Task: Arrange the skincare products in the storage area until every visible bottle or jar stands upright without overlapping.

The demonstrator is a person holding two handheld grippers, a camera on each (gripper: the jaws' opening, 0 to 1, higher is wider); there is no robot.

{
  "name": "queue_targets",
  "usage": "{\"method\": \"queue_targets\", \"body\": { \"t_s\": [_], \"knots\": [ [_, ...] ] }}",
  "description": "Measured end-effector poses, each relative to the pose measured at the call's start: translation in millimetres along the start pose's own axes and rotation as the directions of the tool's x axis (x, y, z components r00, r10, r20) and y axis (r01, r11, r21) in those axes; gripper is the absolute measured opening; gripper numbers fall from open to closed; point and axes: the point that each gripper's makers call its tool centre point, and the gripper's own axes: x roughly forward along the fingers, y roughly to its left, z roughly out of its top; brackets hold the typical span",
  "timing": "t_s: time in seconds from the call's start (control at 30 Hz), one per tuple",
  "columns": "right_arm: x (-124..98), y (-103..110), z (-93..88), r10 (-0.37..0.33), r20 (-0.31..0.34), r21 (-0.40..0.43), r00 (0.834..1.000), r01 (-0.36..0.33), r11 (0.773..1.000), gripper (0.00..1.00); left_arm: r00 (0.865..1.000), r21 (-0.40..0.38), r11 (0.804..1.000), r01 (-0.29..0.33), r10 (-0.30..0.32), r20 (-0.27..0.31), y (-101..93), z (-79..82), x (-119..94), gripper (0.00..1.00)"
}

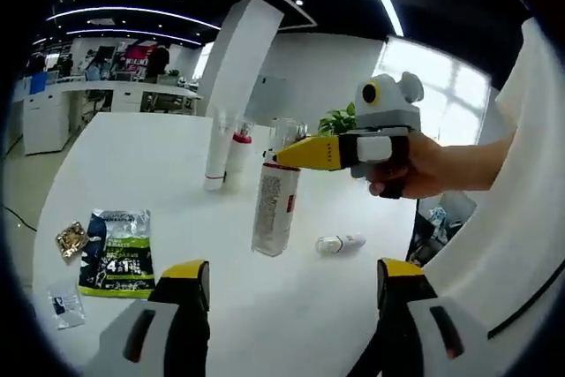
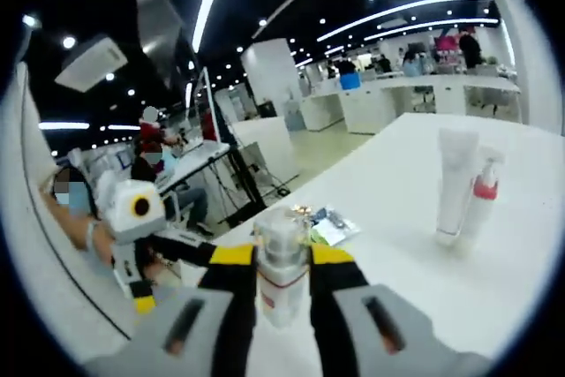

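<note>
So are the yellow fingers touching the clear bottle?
Touching. In the right gripper view, the right gripper has its fingers pressed against both sides of the clear pump bottle; the left gripper view shows it clamped near the top.

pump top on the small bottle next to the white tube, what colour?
Red/pink, on the small white pump bottle beside the white tube; clearest in right gripper view.

We see bare white table at left and centre of the left gripper view. Obstacles: two upright tubes upper centre, tall bottle centre, small bottle lying right, sachets lower left.
</note>
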Motion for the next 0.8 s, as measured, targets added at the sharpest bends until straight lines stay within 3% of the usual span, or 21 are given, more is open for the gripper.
{"method": "queue_targets", "body": {
  "t_s": [0.13,0.23,0.47,0.57,0.8],
  "knots": [
    [1,-19,5.2,-0.032,0.041,0.112,0.999,0.027,0.993,0.2,1.0,0.018,1.0,-0.005,0.005,0.007,-4.4,1.7,3,0.9],
    [4,-27,-2.7,-0.047,0.009,0.107,0.999,0.046,0.993,0.2,0.999,0.0,1.0,-0.03,0.03,0.032,-1.0,5.9,5,1.0],
    [9,-41,-13.3,-0.076,-0.037,0.099,0.996,0.079,0.992,0.2,0.999,-0.021,0.999,-0.035,0.036,0.026,-4.2,6.5,9,1.0],
    [7,-44,-9.6,-0.088,-0.03,0.055,0.996,0.09,0.994,0.2,0.993,-0.082,0.993,-0.083,0.09,0.079,2.4,11.5,12,1.0],
    [5,-72,-18.3,-0.169,-0.039,0.01,0.985,0.169,0.986,0.2,0.987,-0.076,0.986,-0.149,0.153,0.052,23.3,5.3,4,1.0]
  ]
}}
